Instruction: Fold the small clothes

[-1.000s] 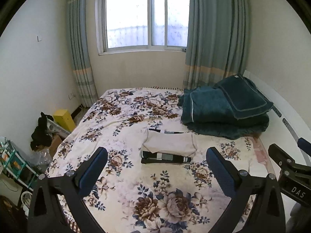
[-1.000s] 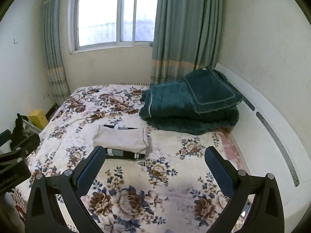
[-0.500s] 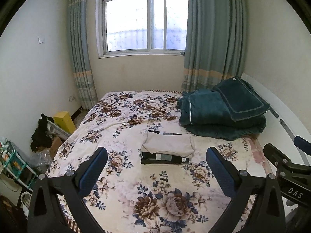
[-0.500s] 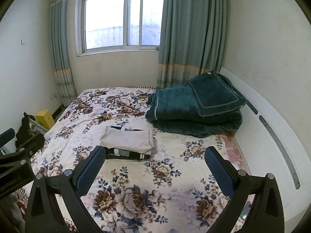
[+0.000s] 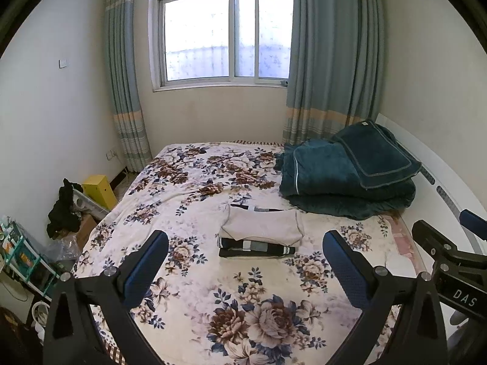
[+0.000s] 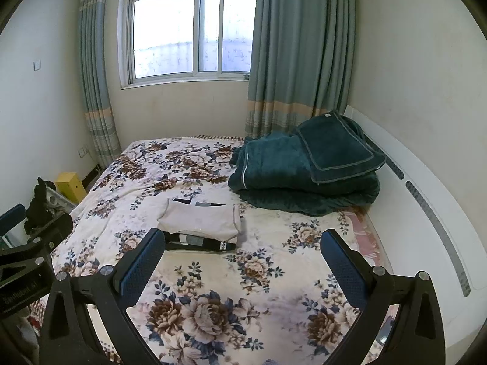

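A small stack of folded clothes lies in the middle of the flowered bed (image 5: 188, 200): a beige garment (image 5: 263, 225) on top of a dark striped one (image 5: 255, 248). The beige garment (image 6: 199, 219) and the dark one (image 6: 201, 245) also show in the right wrist view. My left gripper (image 5: 245, 261) is open and empty, held back above the bed's near part. My right gripper (image 6: 242, 258) is open and empty, also back from the stack. The right gripper's body (image 5: 450, 252) shows at the right edge of the left wrist view.
A folded dark green quilt (image 5: 347, 173) lies at the bed's far right by the white headboard (image 6: 426, 206). A yellow box (image 5: 99, 190), dark clothes (image 5: 65, 210) and a small shelf (image 5: 18, 258) stand on the floor to the left. Window and curtains are behind.
Both grippers have pulled back and tilted up a little, so the stack sits lower and farther in view. The clothes have not moved. Both grippers stay open.
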The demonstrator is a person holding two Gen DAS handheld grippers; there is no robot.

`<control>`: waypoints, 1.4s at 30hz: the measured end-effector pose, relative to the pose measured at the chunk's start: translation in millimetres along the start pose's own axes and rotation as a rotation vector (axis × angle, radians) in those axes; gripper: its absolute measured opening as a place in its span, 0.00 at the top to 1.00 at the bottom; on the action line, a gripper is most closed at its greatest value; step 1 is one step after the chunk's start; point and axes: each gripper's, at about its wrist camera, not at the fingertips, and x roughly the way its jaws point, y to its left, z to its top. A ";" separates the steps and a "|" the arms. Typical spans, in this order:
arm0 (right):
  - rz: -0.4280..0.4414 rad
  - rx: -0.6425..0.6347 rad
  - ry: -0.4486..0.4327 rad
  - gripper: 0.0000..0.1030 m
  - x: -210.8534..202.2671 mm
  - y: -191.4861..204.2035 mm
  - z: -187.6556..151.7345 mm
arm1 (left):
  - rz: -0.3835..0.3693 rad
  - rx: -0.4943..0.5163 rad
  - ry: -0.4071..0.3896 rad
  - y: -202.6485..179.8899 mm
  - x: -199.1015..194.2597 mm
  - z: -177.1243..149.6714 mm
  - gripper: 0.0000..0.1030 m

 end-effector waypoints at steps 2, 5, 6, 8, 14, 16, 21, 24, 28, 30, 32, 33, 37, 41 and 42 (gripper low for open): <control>0.000 -0.002 -0.001 0.00 -1.4 -0.3 0.6 | -0.005 0.001 -0.002 -0.1 -0.5 0.5 0.00; 0.001 -0.002 -0.001 0.00 0.8 -0.3 0.7 | -0.010 0.004 -0.006 1.1 -2.2 1.1 0.00; 0.002 -0.001 -0.001 0.00 0.6 -0.3 0.5 | -0.009 0.003 -0.008 1.8 -2.8 1.2 0.00; -0.001 -0.002 -0.002 0.00 -0.5 -0.2 0.9 | -0.014 0.005 -0.007 0.8 -2.1 2.1 0.00; 0.005 -0.001 -0.002 0.00 1.3 -0.4 0.8 | -0.009 0.009 -0.013 0.5 -3.9 3.2 0.00; 0.005 -0.003 -0.002 0.00 1.4 -0.9 0.5 | -0.006 0.009 -0.015 -0.4 -3.9 3.4 0.00; 0.012 -0.006 -0.007 0.00 3.3 2.8 9.9 | -0.004 0.005 -0.015 -0.6 -5.0 4.8 0.00; 0.010 -0.007 -0.006 0.00 3.0 2.9 9.0 | -0.003 0.002 -0.018 0.0 -6.2 5.4 0.00; 0.008 -0.006 -0.007 0.00 1.9 2.8 7.2 | -0.004 0.000 -0.018 0.8 -6.7 5.6 0.00; 0.010 -0.004 -0.007 0.00 1.7 2.9 7.1 | -0.001 0.001 -0.018 1.0 -6.8 6.0 0.00; 0.006 -0.004 -0.008 0.00 1.5 2.6 6.4 | -0.001 -0.001 -0.018 1.7 -7.2 6.1 0.00; 0.008 -0.002 -0.007 0.00 1.4 2.6 6.2 | -0.002 -0.001 -0.019 1.8 -7.2 6.4 0.00; 0.006 -0.002 -0.010 0.00 1.0 3.8 6.9 | -0.008 -0.001 -0.018 2.6 -6.8 7.1 0.00; 0.007 0.001 -0.011 0.00 1.3 5.7 8.6 | -0.004 -0.004 -0.020 3.9 -7.9 8.0 0.00; 0.009 -0.002 -0.011 0.00 3.9 7.9 10.6 | -0.003 -0.004 -0.020 4.0 -8.0 7.9 0.00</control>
